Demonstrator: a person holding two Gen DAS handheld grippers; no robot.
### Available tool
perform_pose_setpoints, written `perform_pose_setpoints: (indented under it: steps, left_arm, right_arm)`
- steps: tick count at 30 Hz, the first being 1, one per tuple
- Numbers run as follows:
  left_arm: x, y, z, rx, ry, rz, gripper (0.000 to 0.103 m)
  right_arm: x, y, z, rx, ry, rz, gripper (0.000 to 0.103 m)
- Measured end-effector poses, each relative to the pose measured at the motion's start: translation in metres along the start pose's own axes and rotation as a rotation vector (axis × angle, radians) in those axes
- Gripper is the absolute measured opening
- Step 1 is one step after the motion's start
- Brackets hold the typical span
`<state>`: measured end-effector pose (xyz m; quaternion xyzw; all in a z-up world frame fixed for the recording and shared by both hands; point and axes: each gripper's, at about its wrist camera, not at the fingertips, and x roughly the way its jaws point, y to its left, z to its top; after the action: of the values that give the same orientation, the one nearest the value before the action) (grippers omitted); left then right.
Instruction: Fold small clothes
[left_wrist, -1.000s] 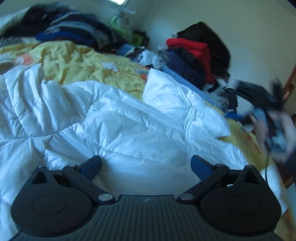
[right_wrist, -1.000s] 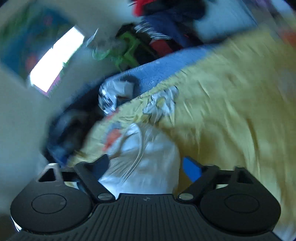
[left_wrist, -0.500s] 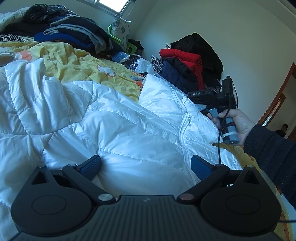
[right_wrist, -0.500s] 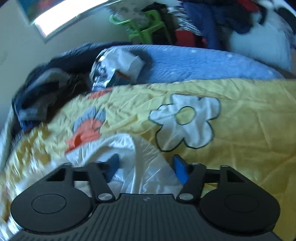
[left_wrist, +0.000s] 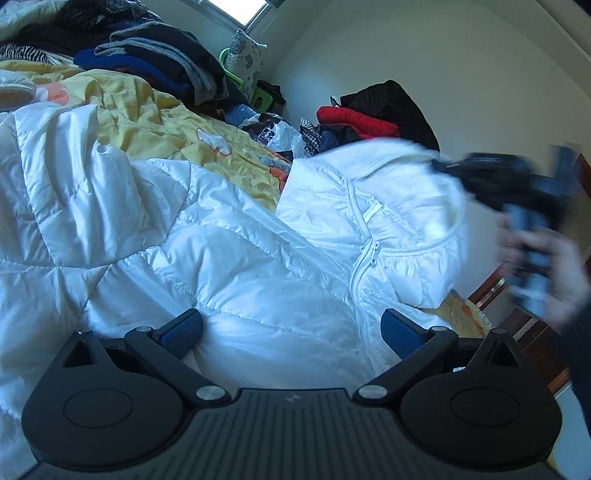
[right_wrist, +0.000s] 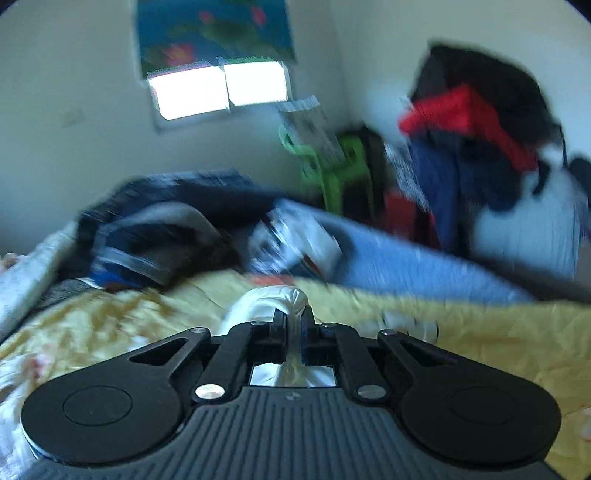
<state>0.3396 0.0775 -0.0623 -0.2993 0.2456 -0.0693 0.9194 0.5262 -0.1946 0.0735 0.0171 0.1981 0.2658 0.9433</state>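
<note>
One garment in play: white puffer jacket (left_wrist: 258, 258) spread on bed (left_wrist: 159, 122), no fold finished yet. Right gripper (right_wrist: 293, 323) jaws have just been closing, now clamped on bunched white jacket edge (right_wrist: 273, 299), lifting it above yellow bedspread. Left gripper (left_wrist: 291, 328) jaws wide apart, hovering over jacket body, gripping nothing. Left to do: fold side over, sleeves, halve. Clothes heaps (left_wrist: 147, 62) crowd bed's far end; red and dark pile (left_wrist: 369, 114) by wall.
</note>
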Motion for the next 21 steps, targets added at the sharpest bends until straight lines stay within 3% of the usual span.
perform_pose_setpoints:
  steps: [5,8,11,13,15,17,19,21]
  left_arm:
    - [-0.002,0.007,0.005,-0.034,0.000,-0.027,0.103]
    - [-0.004,0.016,0.008,-0.090,-0.008,-0.068,0.103]
    - [-0.006,0.022,0.011,-0.131,-0.018,-0.092,0.103]
    - [-0.006,0.022,0.011,-0.130,-0.017,-0.093,0.103]
    - [-0.005,0.019,0.010,-0.108,-0.014,-0.082,0.103]
    - [-0.004,0.017,0.009,-0.094,-0.014,-0.078,0.103]
    - [-0.004,0.018,0.010,-0.097,-0.015,-0.079,0.103]
    - [-0.006,0.016,0.009,-0.082,-0.012,-0.065,0.103]
  right_arm:
    - [-0.116,0.051,-0.027,-0.155,-0.073,0.077,0.011]
    - [-0.163,0.073,-0.063,-0.250,-0.036,0.056,0.011]
    - [-0.187,0.078,-0.105,-0.237,0.058,0.033,0.011]
    - [-0.192,0.073,-0.134,-0.169,0.110,0.009,0.012]
    - [-0.197,0.068,-0.158,-0.046,0.178,-0.004,0.027]
    - [-0.203,0.061,-0.176,0.115,0.219,0.009,0.052]
    - [-0.219,0.054,-0.191,0.293,0.193,0.060,0.068]
    - [-0.240,0.047,-0.204,0.476,0.094,0.156,0.069]
